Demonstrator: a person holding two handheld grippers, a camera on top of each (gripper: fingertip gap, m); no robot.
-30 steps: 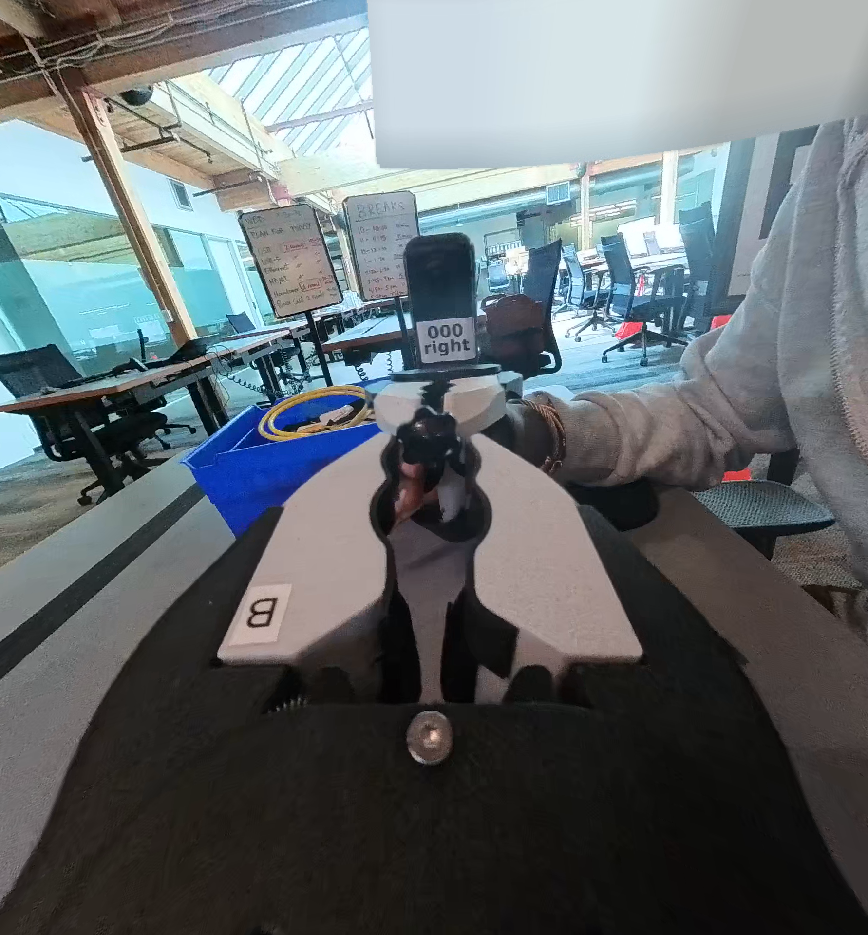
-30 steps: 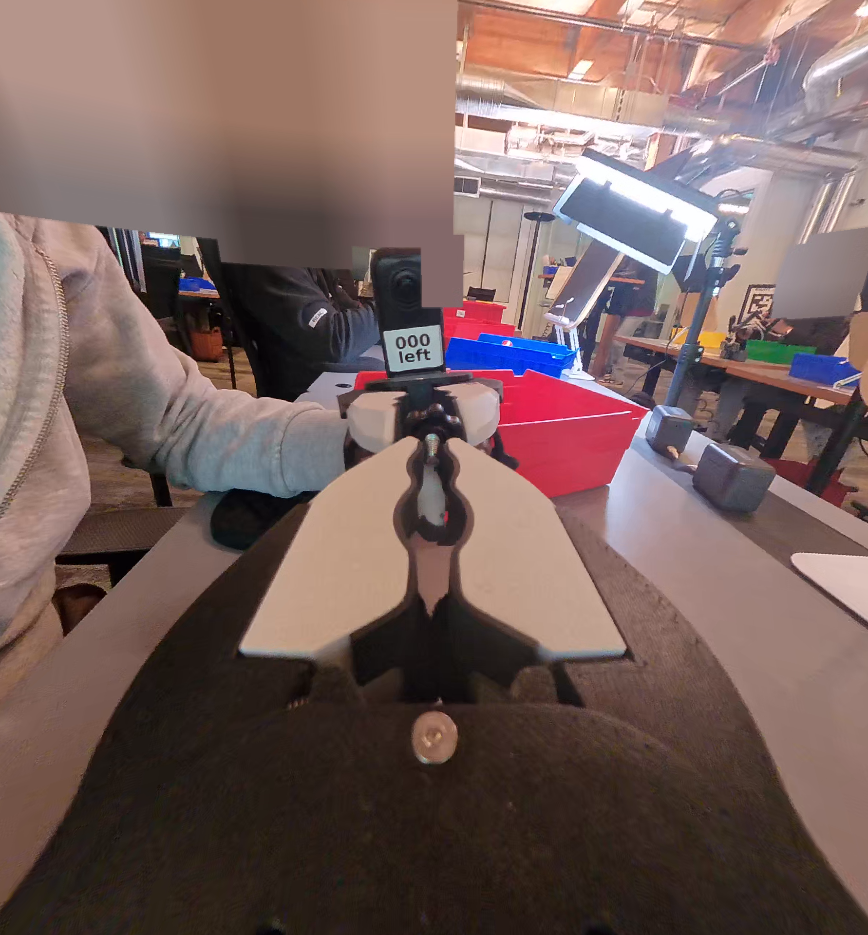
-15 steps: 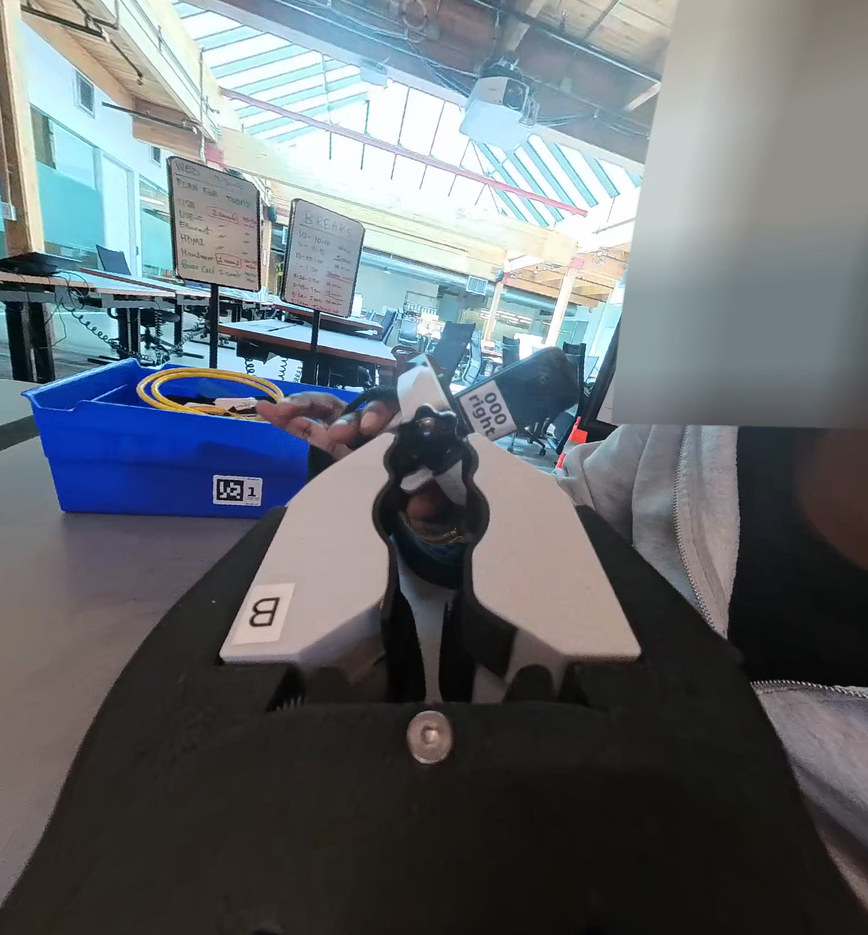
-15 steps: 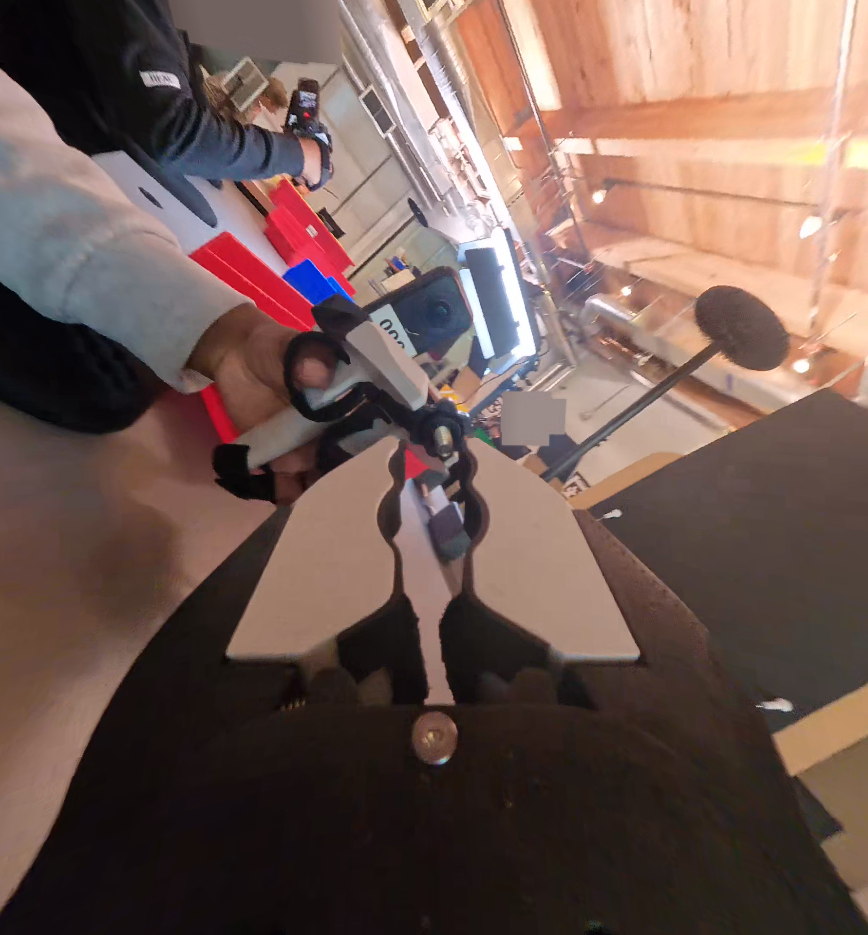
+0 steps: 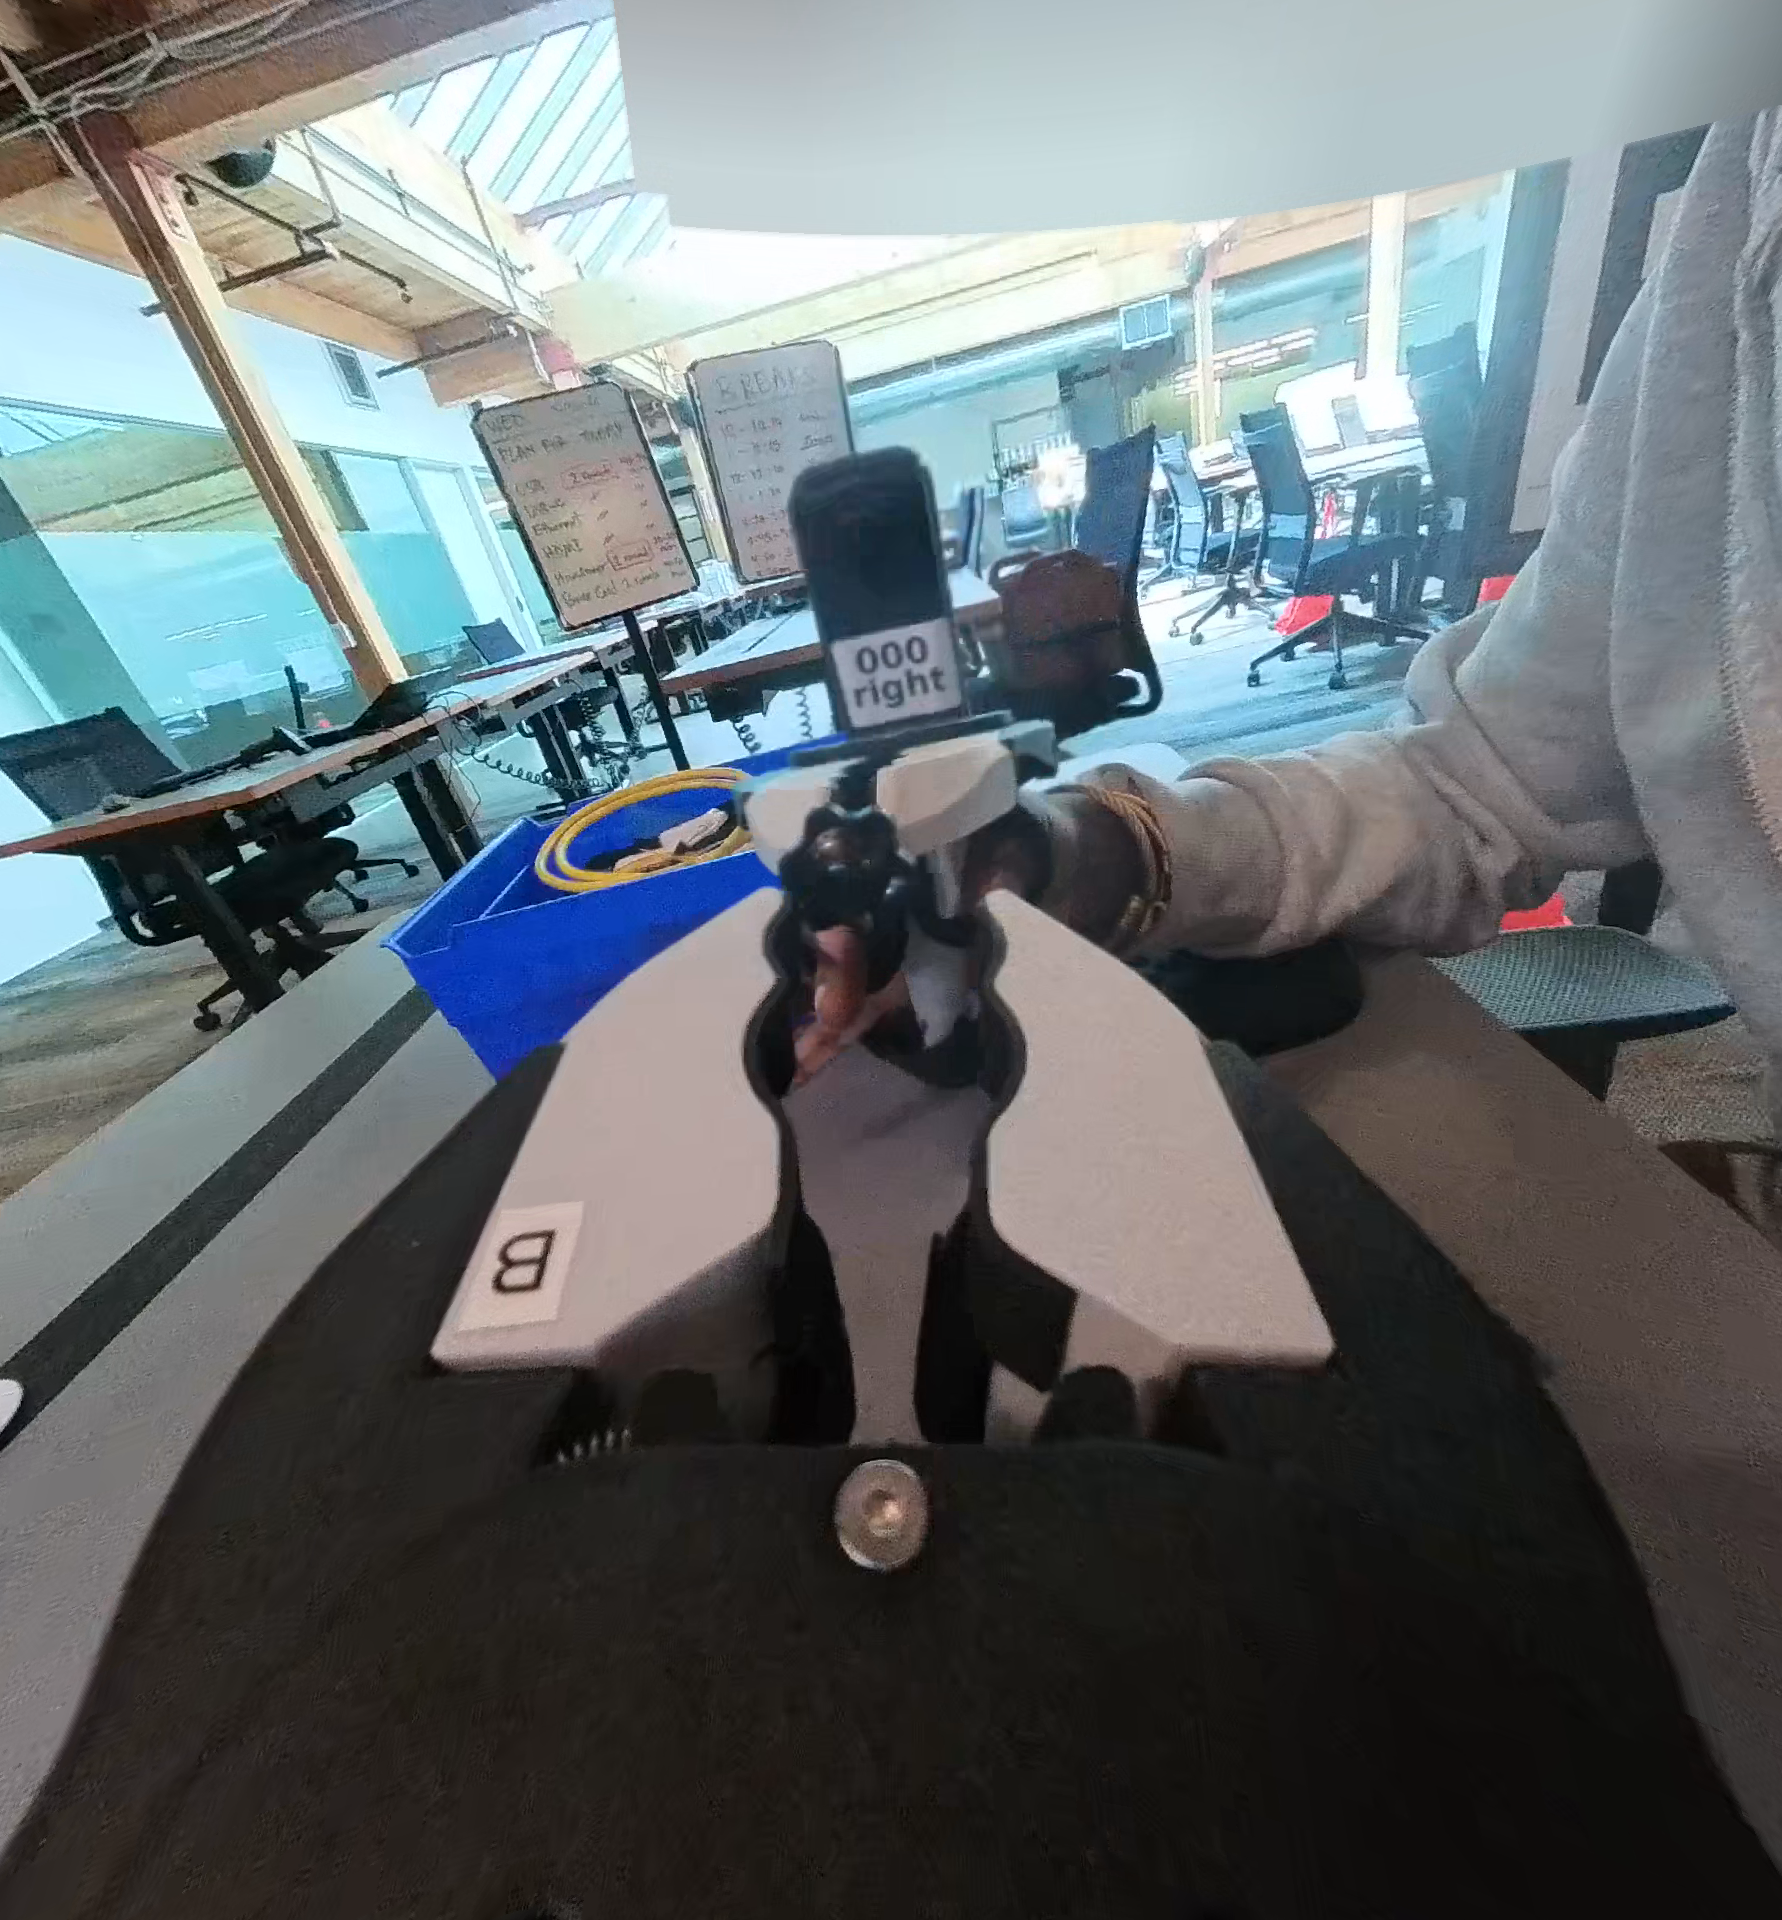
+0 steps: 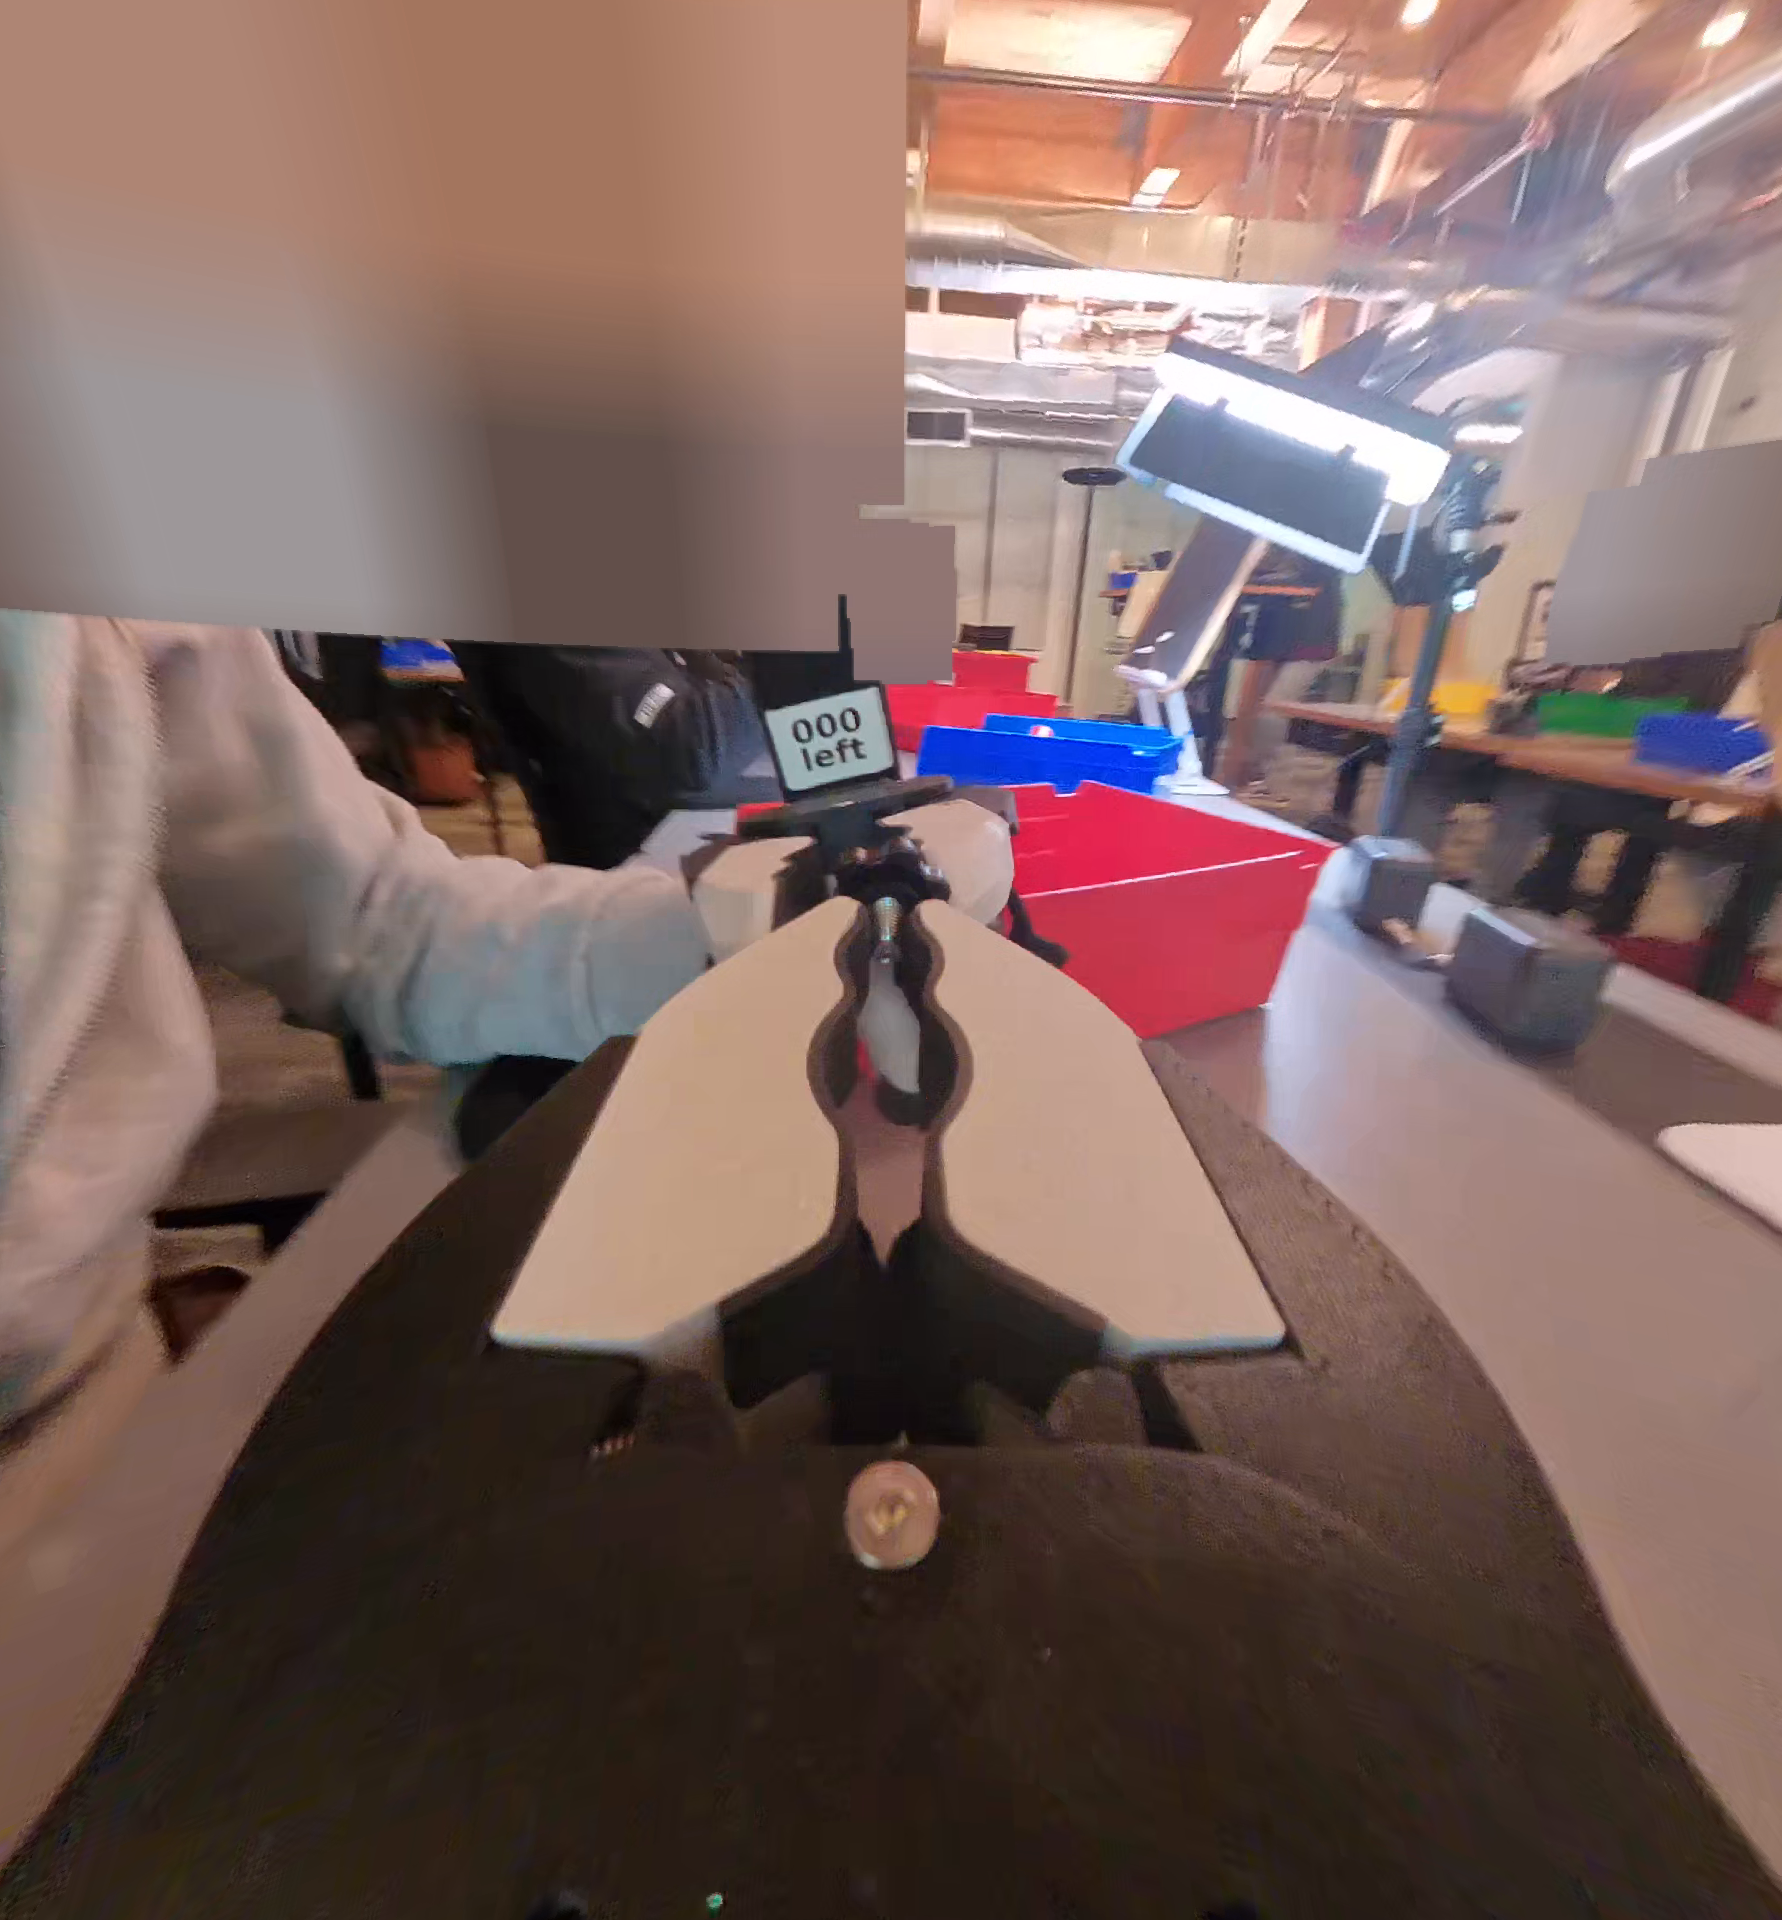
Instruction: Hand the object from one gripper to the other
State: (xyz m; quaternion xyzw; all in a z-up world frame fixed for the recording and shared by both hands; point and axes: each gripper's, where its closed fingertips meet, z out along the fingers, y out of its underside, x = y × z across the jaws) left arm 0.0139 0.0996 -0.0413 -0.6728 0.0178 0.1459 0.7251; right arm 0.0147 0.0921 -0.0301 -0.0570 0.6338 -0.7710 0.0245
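The object is a small black knob point(image 5: 845, 857) with a metal threaded stud point(image 6: 883, 918). It sits between the two grippers, which face each other tip to tip above the grey table point(image 5: 243, 1195). My left gripper point(image 5: 871, 914) has its jaws closed on the knob's black body. My right gripper point(image 6: 883, 925) has its jaws nearly together, with the stud between the tips. Each view shows the other gripper just beyond the knob, held by a hand in a grey sleeve point(image 5: 1386, 831). Where the pads touch the knob is hidden.
A blue bin point(image 5: 554, 956) with a yellow cable stands behind the grippers in the left wrist view. In the right wrist view there is a red bin point(image 6: 1157, 914), two grey blocks point(image 6: 1521, 977) and a white sheet point(image 6: 1770, 1174) on the table at right.
Half a second ago both grippers were rolled sideways together with the knob between them. Now both are level again, as one second ago. The right jaws are narrower than half a second ago.
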